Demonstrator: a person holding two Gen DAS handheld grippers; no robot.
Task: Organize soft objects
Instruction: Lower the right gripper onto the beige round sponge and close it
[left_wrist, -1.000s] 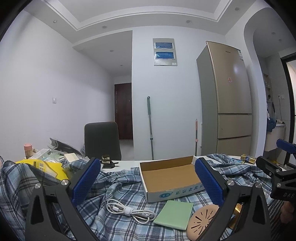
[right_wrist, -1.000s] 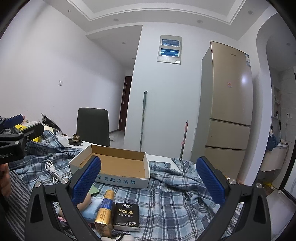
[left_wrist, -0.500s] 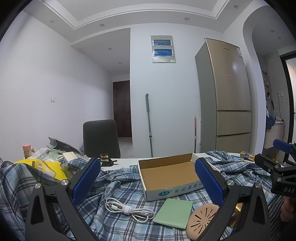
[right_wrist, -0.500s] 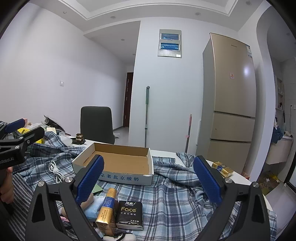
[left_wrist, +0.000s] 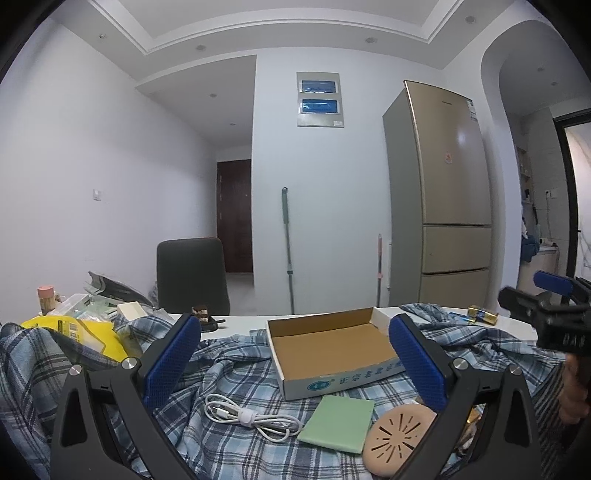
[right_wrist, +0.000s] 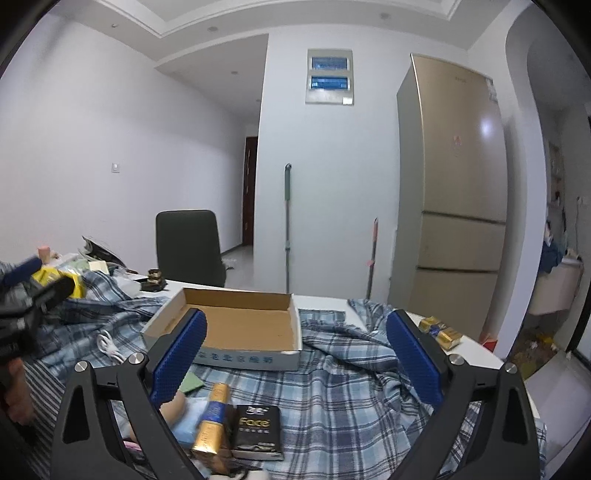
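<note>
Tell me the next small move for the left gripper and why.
Probably lower the left gripper toward the green cloth lying flat on the plaid blanket, just in front of the cardboard box. The jaws stand open and hold nothing, the box looks empty, and the cloth is the closest soft item between the fingers.

left hand-held gripper (right_wrist: 22, 295) blurred, tan pad (right_wrist: 173, 406) half hidden, box print (right_wrist: 236, 357) unreadable
</note>
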